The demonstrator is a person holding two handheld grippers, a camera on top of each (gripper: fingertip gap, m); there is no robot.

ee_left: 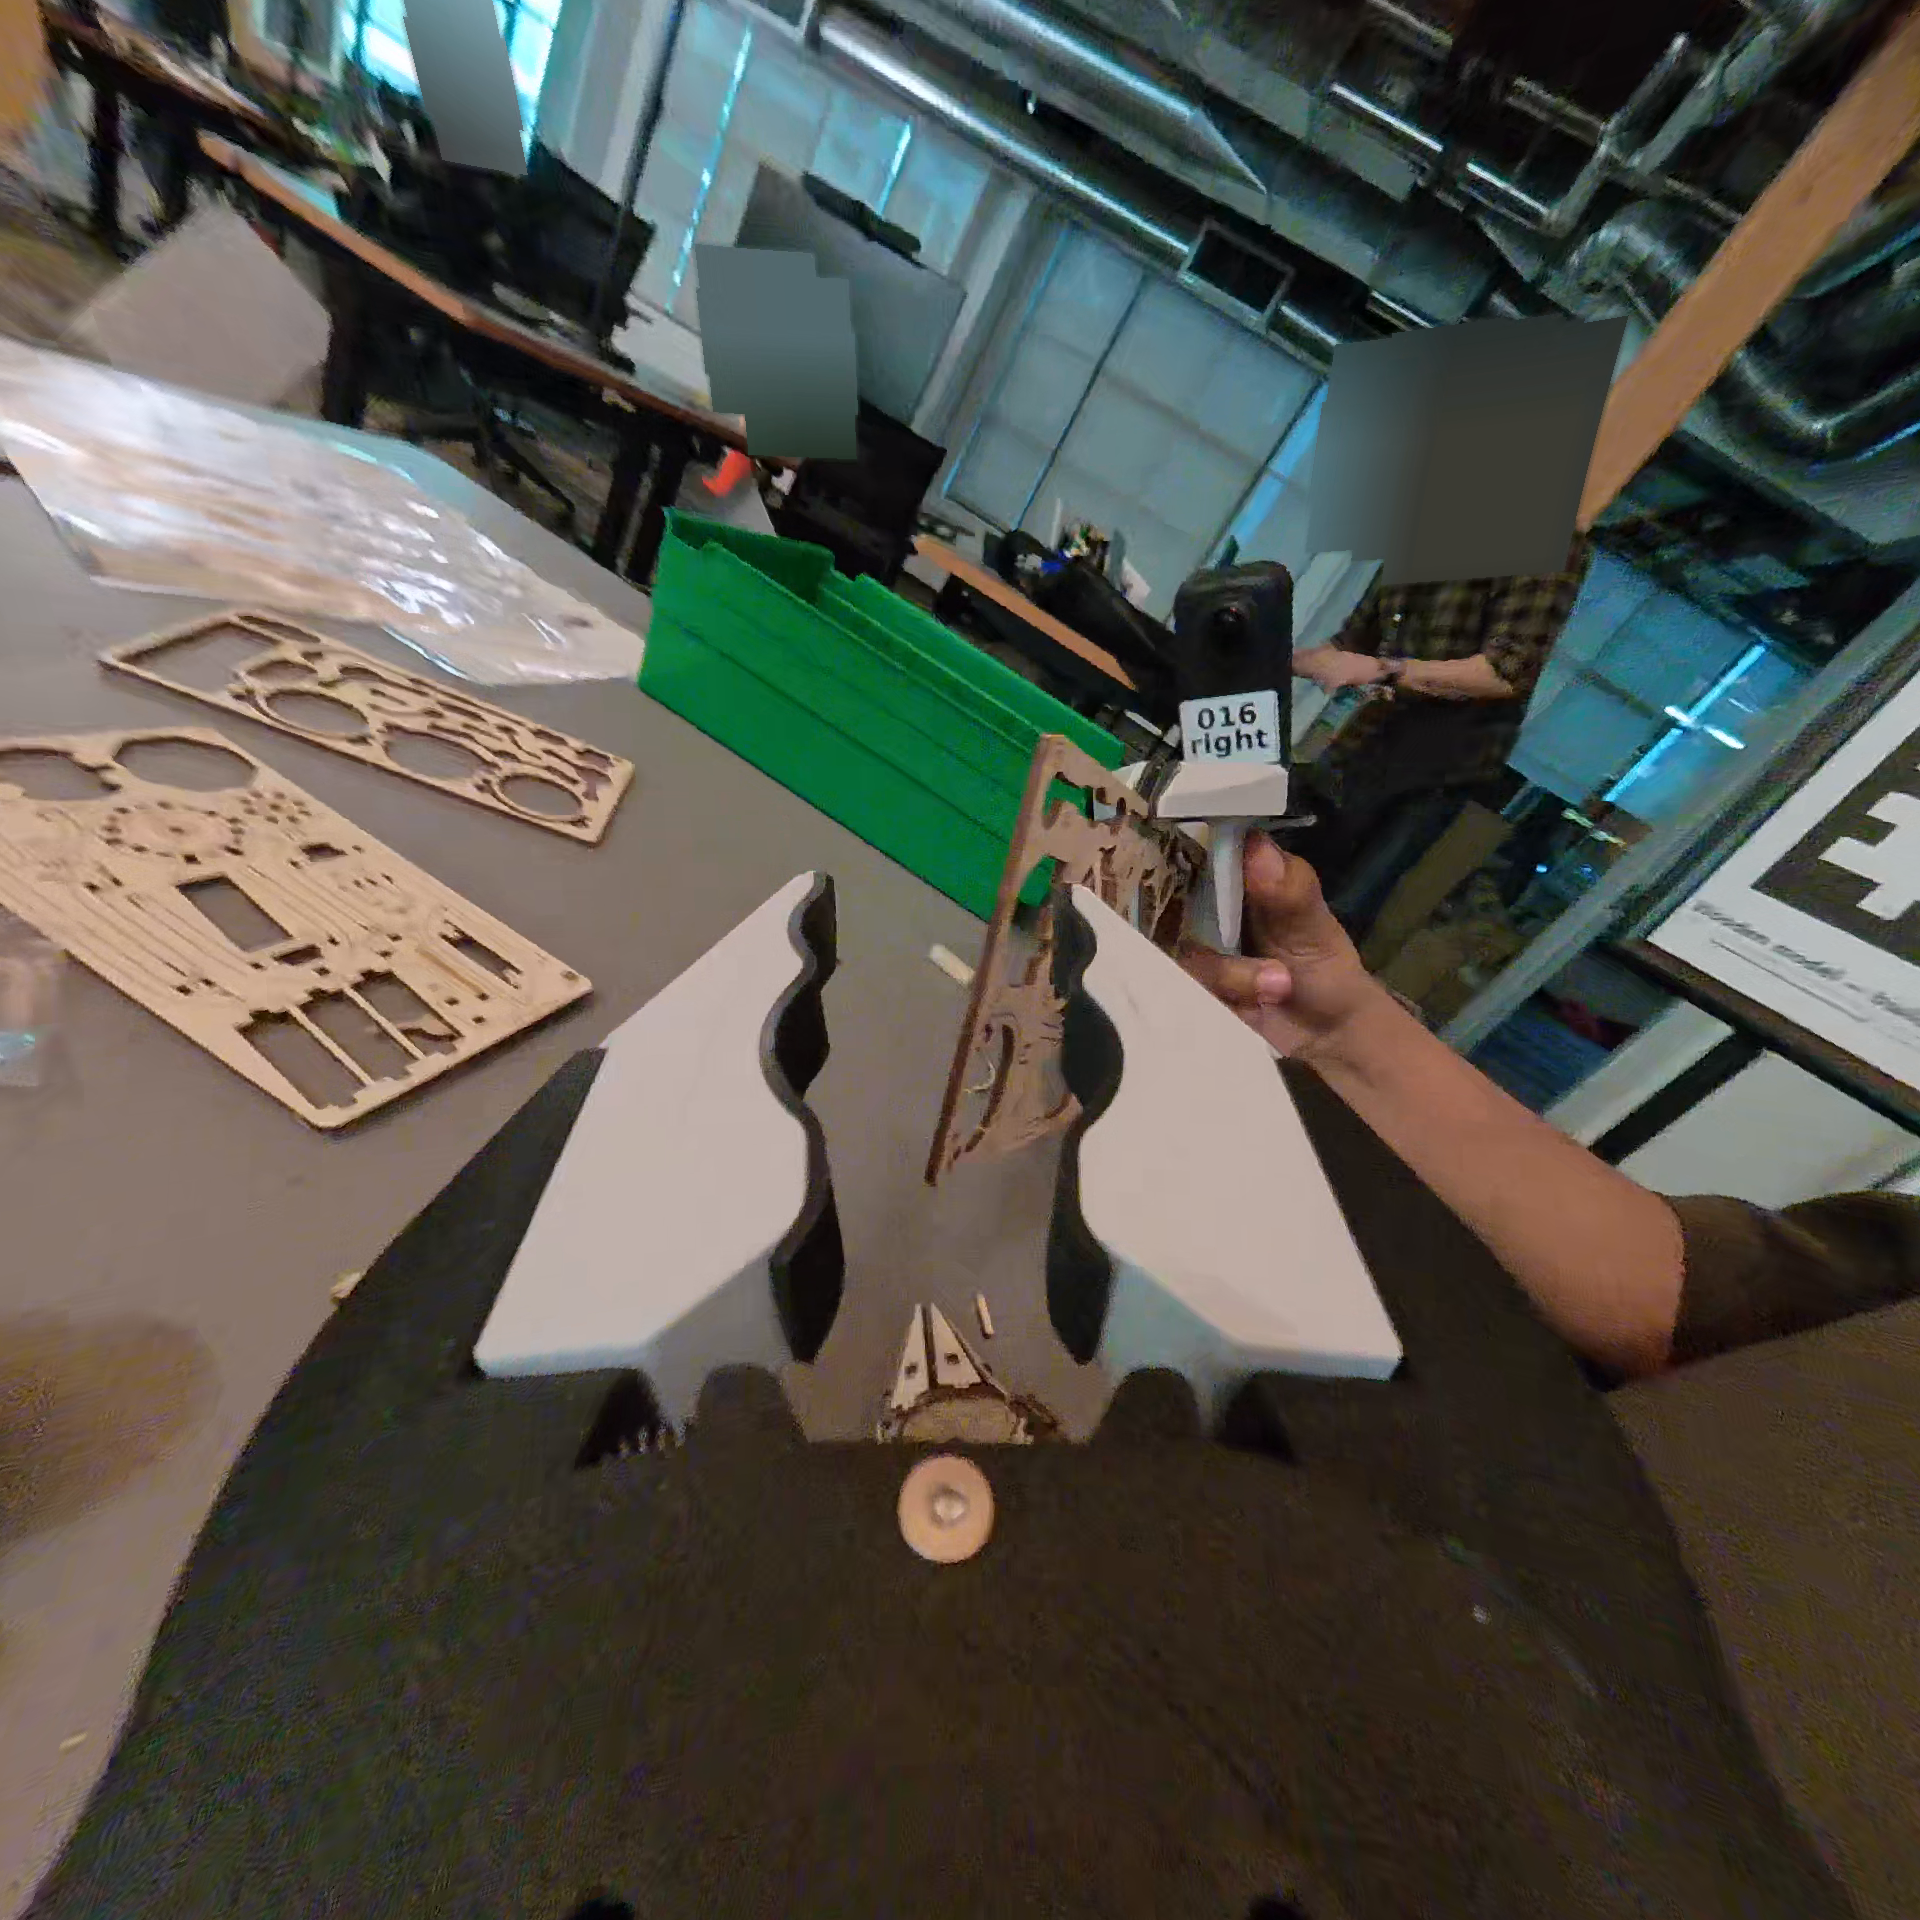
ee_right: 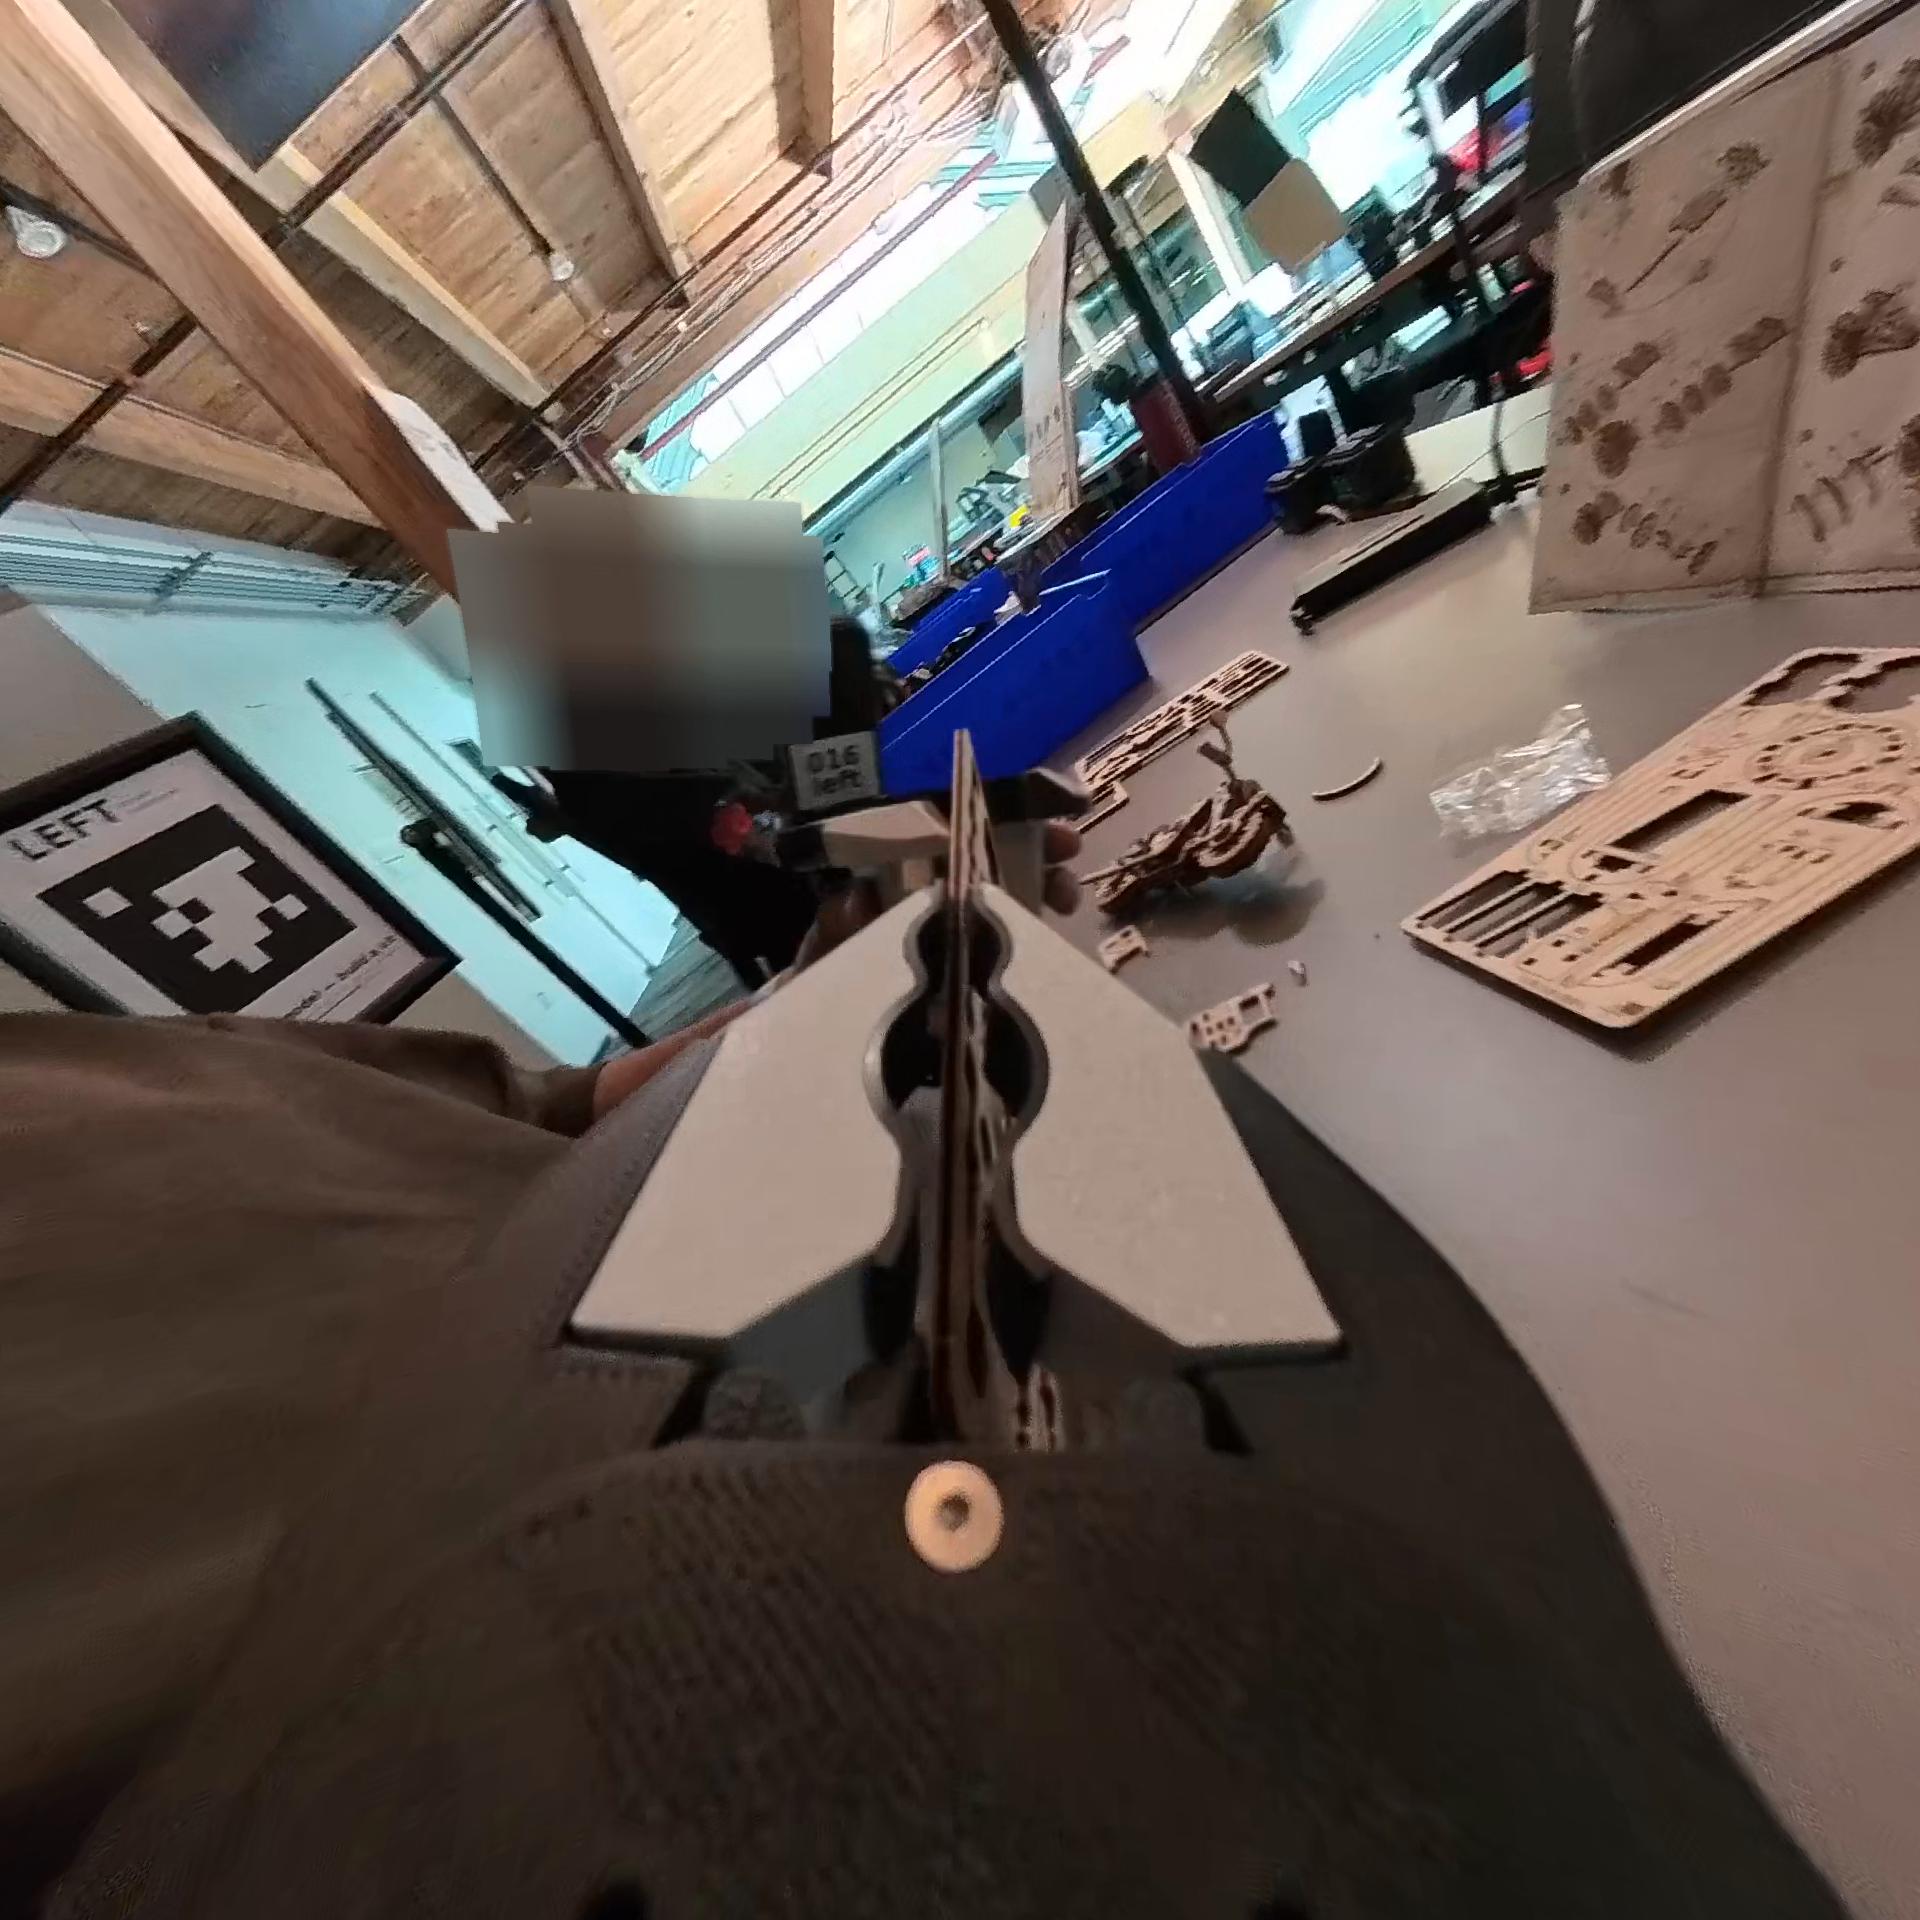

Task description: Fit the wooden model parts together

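Observation:
My right gripper (ee_right: 956, 914) is shut on a thin laser-cut wooden sheet (ee_right: 968, 1049), which I see edge-on and upright. In the left wrist view this sheet (ee_left: 1023, 997) hangs from the right gripper (ee_left: 1138, 831) above the table, in the gap of my left gripper (ee_left: 951, 904), close to its right finger (ee_left: 1174, 1122). The left gripper is open and holds nothing. A small wooden part (ee_left: 945, 1371) lies on the table below its jaws. A partly built wooden model (ee_right: 1195, 842) stands on the grey table (ee_right: 1558, 1195).
Two punched-out wooden sheets (ee_left: 395, 717) (ee_left: 260, 925) lie at the left, near clear plastic wrap (ee_left: 260, 509) and a green bin (ee_left: 852, 717). The right wrist view shows another sheet (ee_right: 1683, 852), loose small pieces (ee_right: 1231, 1018), a plastic bag (ee_right: 1517, 774), blue bins (ee_right: 1018, 665) and an upright booklet (ee_right: 1725, 364). Some 8 cm of space lies between my two pairs of fingers.

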